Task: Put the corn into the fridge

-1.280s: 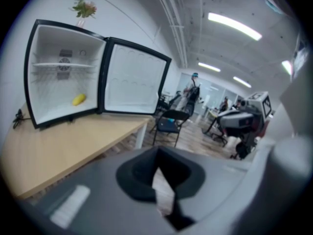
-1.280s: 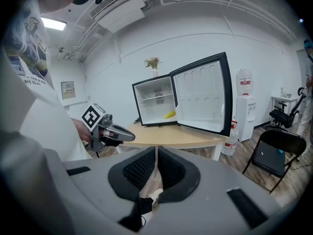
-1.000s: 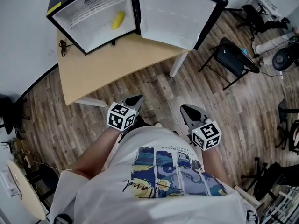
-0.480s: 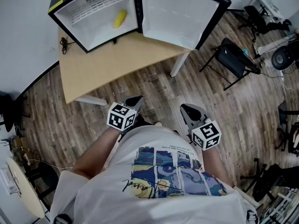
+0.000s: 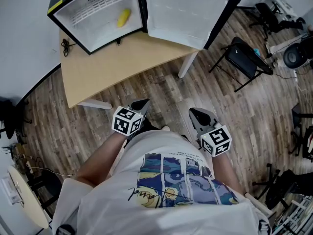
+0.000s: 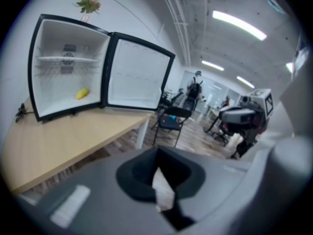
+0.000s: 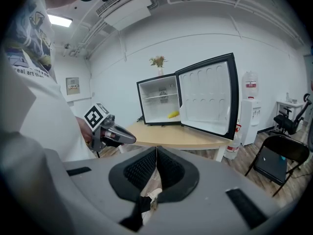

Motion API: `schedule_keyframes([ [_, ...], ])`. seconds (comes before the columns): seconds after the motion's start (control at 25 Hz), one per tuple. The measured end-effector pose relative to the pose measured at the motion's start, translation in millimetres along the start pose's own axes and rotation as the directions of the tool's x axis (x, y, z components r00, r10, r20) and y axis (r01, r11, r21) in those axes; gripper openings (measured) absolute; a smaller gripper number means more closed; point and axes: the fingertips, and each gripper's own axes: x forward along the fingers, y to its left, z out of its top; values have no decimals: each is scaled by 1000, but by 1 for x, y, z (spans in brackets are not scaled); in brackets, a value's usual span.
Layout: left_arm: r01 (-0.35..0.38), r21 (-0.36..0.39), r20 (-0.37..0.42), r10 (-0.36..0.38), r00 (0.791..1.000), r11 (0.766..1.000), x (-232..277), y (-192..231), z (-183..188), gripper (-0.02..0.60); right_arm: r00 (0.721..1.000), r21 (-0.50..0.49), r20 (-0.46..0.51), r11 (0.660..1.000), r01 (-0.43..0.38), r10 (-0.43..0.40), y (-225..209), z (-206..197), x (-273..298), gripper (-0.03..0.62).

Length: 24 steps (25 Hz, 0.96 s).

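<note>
The yellow corn (image 5: pixel 123 18) lies inside the open black mini fridge (image 5: pixel 93 13), on its white floor; it also shows in the left gripper view as the corn (image 6: pixel 82 93) and in the right gripper view as the corn (image 7: pixel 173 114). The fridge door (image 5: pixel 186 13) stands swung wide to the right. My left gripper (image 5: pixel 142 104) and right gripper (image 5: pixel 196 113) are held close to my body, well back from the table, both shut and empty. In the right gripper view the left gripper (image 7: pixel 128 137) appears at the left.
The fridge stands on a light wooden table (image 5: pixel 112 67) with white legs. A black folding chair (image 5: pixel 242 60) stands to the right on the wood floor. More chairs and gear sit at the far right, and a water dispenser (image 7: pixel 248 109) stands behind the table.
</note>
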Motion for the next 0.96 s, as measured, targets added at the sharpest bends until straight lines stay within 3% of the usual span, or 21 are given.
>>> schedule_keyframes([
  [0.52, -4, -7, -26, 4, 1000, 1000, 8, 8, -1, 9, 1000, 20, 2, 1000, 2, -2, -9, -1, 4, 12],
  [0.96, 41, 4, -35, -41, 999, 999, 36, 17, 15, 9, 999, 33, -4, 998, 48, -48, -33, 4, 14, 12],
])
